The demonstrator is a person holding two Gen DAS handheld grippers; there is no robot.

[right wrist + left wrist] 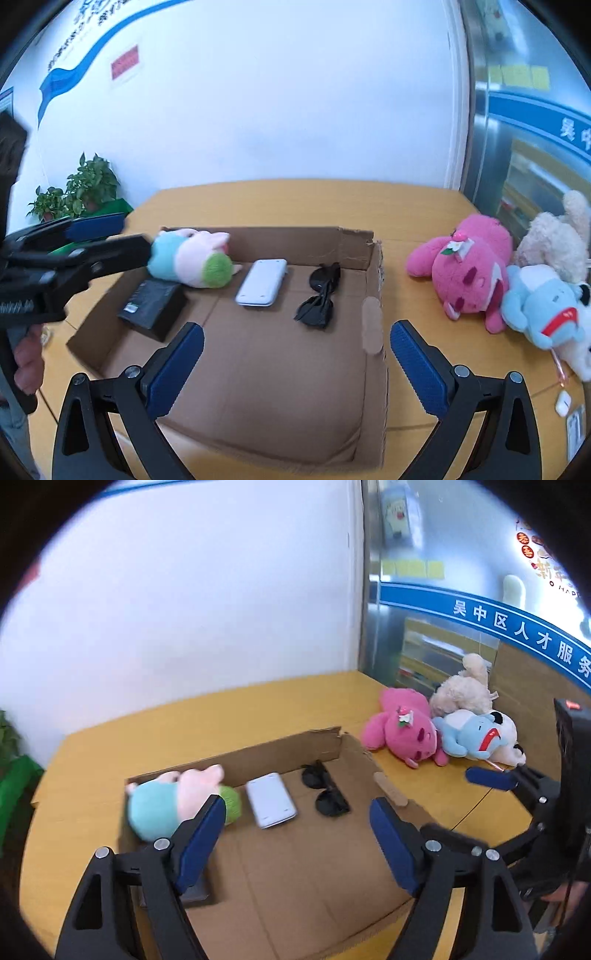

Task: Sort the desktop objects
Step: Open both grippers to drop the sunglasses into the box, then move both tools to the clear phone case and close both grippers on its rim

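A shallow cardboard box (pixel 280 749) (pixel 295 240) lies on the yellow table (pixel 295 199). Inside it are a teal, pink and green plush toy (pixel 166 801) (pixel 188 262), a white flat device (pixel 271 799) (pixel 262 282), black sunglasses (pixel 325 788) (pixel 319 295) and a small black box (pixel 153 304). My left gripper (pixel 297 806) hovers open above the box with nothing between its fingers. My right gripper (pixel 297 332) is also open and empty over the box's near half.
To the right of the box, against the glass wall, lie a pink plush (pixel 402 731) (pixel 465 273), a blue one (pixel 543 306) and a cream one (pixel 554 236). A small white case (pixel 563 402) sits near the table's right edge. Potted plants (pixel 81 188) stand at the far left.
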